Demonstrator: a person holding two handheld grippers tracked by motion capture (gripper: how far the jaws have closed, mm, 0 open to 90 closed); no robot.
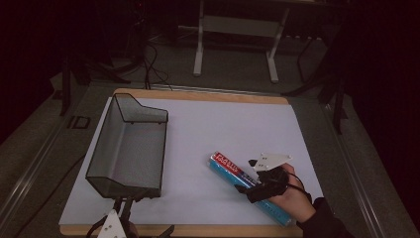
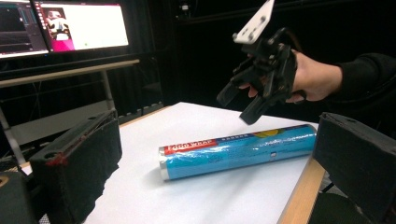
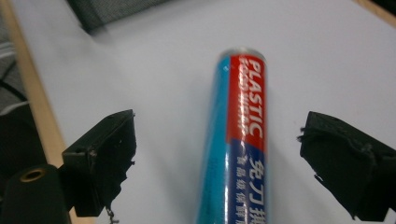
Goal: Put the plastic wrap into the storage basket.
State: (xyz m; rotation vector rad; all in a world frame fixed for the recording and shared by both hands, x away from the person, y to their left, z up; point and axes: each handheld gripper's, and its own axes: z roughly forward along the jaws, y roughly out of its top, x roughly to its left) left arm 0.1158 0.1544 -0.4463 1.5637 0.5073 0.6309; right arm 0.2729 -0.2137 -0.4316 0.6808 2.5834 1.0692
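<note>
A blue roll of plastic food wrap [image 1: 233, 171] with a red label lies flat on the white table top, slanting from centre toward the front right. My right gripper [image 1: 249, 184] hovers just above its middle, open, with one jaw on each side of the roll [image 3: 238, 140] and no contact. The left gripper view shows the roll [image 2: 233, 150] lying free and the right gripper [image 2: 238, 103] a little above it. My left gripper [image 1: 124, 206] stays low at the front edge, close behind the basket, open and holding nothing.
A black wire mesh basket [image 1: 130, 144] stands on the left half of the white sheet [image 1: 198, 129], which lies on a wooden board. Monitors [image 2: 79, 25] stand beyond the table. A metal stand [image 1: 237, 29] is on the floor behind.
</note>
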